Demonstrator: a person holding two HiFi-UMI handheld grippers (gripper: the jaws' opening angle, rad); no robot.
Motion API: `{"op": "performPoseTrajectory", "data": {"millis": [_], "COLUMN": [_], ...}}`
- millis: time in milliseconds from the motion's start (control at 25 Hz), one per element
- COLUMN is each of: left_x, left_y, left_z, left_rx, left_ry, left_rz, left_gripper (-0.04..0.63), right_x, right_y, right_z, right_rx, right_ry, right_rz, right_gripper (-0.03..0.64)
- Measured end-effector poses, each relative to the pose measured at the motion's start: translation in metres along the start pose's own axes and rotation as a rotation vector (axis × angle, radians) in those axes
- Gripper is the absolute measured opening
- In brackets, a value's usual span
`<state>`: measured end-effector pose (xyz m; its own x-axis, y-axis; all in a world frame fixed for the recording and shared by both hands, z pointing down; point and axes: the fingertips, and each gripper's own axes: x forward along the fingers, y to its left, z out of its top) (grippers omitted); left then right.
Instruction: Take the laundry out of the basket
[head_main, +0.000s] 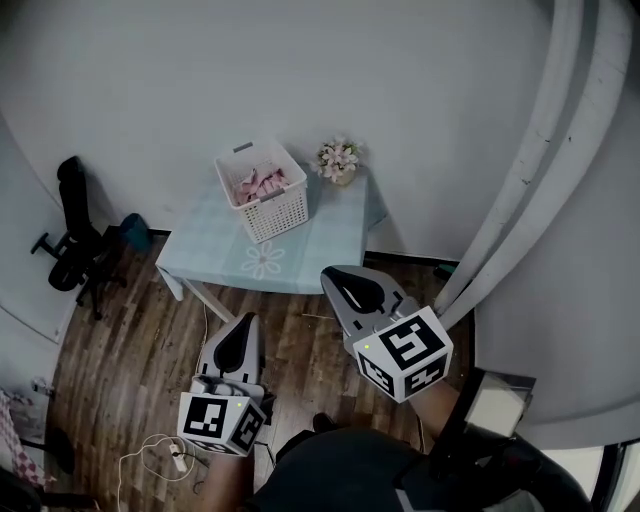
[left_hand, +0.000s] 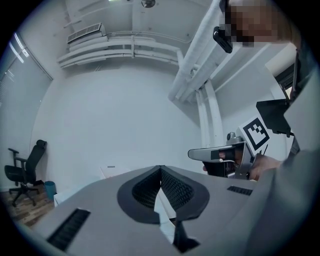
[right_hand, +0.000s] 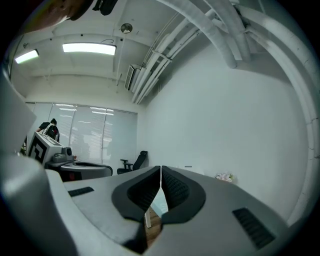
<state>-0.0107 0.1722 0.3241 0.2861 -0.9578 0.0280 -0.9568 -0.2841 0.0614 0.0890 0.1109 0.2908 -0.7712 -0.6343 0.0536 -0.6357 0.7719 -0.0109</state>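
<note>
A white slatted laundry basket (head_main: 263, 196) stands on a pale blue table (head_main: 215, 247) against the far wall, with pink laundry (head_main: 259, 184) bunched inside it. My left gripper (head_main: 243, 331) is held level over the wooden floor, well short of the table, its jaws shut with nothing between them. My right gripper (head_main: 341, 279) hovers beside it, near the table's front right corner, also shut and empty. In the left gripper view the jaws (left_hand: 160, 170) meet tip to tip; the right gripper view shows its jaws (right_hand: 160, 171) closed the same way.
A small pot of pink flowers (head_main: 338, 160) sits at the table's back right corner. A black office chair (head_main: 72, 236) stands to the left on the wooden floor (head_main: 130, 350). White pipes (head_main: 545, 160) run down the right side. A white cable and plug (head_main: 160, 457) lie on the floor.
</note>
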Motion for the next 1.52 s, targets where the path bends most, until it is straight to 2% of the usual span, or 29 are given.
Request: {"op": "performPoseTrajectory", "data": {"millis": [280,680,1000,1320,1520], "left_x": [0.030,0.072,0.141,0.212,0.250], "left_y": [0.064,0.106,0.137,0.169,0.195], "left_z": [0.003,-0.002,0.007,0.020,0.028], "left_rx": [-0.009,-0.055,-0.031,-0.003,-0.007], "left_ry": [0.000,-0.003,-0.009,-0.016,-0.008], "left_rz": [-0.019,-0.031,-0.005,0.051,0.099], "left_gripper": [0.011,0.011,0.011,0.011,0.011], "right_x": [0.072,0.129,0.188,0.249,0.292], "right_y": [-0.001,-0.022,-0.069,-0.126,-0.158], "right_z": [0.002,0.002,0.011,0.021,0.019], "right_rx": [0.009,-0.007,-0.006,-0.007,-0.010], "right_ry": [0.011,0.036,0.007,-0.014,0.006], "right_rz": [-0.020,-0.016,0.025,0.068,0.125], "right_gripper": [0.017,0.017,0.018,0.018,0.019]}}
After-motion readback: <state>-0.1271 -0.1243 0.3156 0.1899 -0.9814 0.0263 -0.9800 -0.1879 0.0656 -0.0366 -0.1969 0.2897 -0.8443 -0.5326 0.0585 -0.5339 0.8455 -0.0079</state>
